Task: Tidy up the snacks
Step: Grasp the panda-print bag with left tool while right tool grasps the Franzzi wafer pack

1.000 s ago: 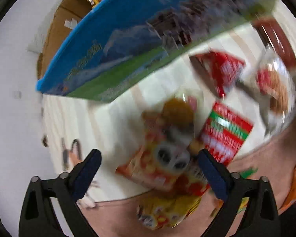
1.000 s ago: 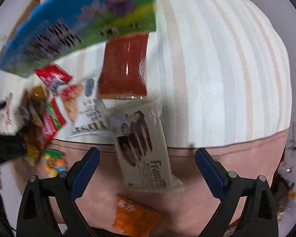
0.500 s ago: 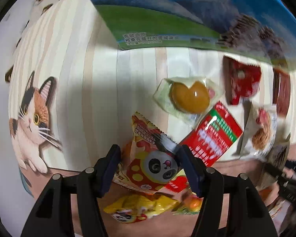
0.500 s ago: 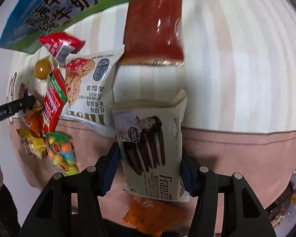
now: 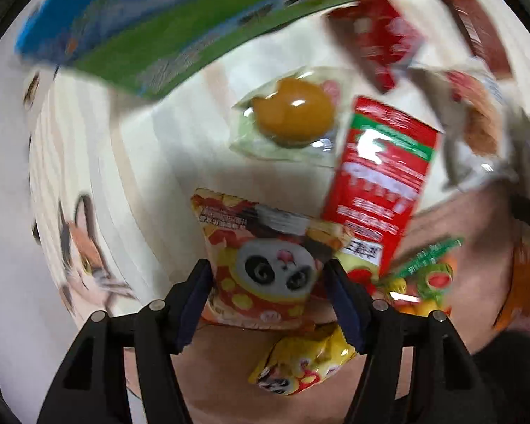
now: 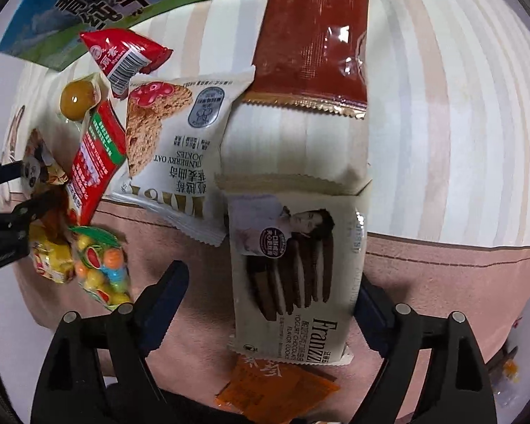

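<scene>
My left gripper [image 5: 266, 272] is shut on a red and yellow panda snack packet [image 5: 265, 265]; both blue pads press its sides. It lies partly over a yellow packet [image 5: 300, 360]. In the right wrist view my right gripper [image 6: 270, 279] straddles a beige Franzzi chocolate cookie packet [image 6: 293, 275]. Its jaws are opening: the left pad stands clear of the packet and the right pad is hidden behind the packet's edge. The left gripper [image 6: 28, 187] shows at the far left of that view. A large blue and green milk box [image 6: 106, 0] lies at the back.
Several snacks lie on a striped cloth [image 6: 441, 106] with a pink border: an oat cookie packet [image 6: 180, 134], a dark red packet [image 6: 311, 49], a red and green packet [image 5: 381, 176], a wrapped jelly [image 5: 293, 116], a fruit candy bag [image 6: 102, 272], an orange packet [image 6: 275, 385].
The left jaws closed on the panda packet and stay on it. The right jaws closed around the cookie packet, then widened. Both grippers came lower, nearer the snacks.
</scene>
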`<state>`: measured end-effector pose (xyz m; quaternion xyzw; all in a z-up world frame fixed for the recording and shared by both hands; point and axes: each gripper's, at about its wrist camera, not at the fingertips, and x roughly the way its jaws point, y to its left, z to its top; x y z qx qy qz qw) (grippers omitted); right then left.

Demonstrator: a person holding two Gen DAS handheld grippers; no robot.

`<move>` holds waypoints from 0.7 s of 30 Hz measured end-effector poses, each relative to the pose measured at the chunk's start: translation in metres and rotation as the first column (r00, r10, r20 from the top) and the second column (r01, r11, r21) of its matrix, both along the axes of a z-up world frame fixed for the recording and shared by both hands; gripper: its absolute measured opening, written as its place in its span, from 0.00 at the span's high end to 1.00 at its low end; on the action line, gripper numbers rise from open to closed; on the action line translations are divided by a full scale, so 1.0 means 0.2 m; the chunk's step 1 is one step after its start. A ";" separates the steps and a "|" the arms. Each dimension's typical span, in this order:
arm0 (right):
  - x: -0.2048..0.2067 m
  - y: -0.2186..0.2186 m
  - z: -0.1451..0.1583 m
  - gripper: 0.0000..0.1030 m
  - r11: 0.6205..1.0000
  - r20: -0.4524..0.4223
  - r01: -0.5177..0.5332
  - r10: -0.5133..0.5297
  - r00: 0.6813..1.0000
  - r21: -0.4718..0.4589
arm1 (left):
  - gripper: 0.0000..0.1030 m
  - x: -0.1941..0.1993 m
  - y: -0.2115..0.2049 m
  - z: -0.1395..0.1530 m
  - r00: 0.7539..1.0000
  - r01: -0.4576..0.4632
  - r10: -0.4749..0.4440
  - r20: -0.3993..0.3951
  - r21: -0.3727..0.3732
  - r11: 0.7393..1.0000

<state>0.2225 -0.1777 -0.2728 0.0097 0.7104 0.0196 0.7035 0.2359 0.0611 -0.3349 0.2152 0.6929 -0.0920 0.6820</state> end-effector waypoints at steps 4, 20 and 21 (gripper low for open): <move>-0.05 -0.03 0.02 0.43 0.995 0.014 0.077 -0.078 0.997 0.071 | 0.44 0.05 0.18 0.04 0.956 -0.293 0.293 -0.024 -0.124 0.948; -0.08 -0.03 -0.14 0.41 0.990 0.001 0.118 -0.118 0.993 0.081 | 0.55 -0.12 0.25 0.06 0.877 -0.461 0.477 0.053 -0.181 0.869; -0.10 -0.03 -0.13 0.42 0.990 0.014 0.115 -0.116 0.993 0.083 | 0.56 -0.13 0.23 0.12 0.874 -0.464 0.482 0.063 -0.186 0.866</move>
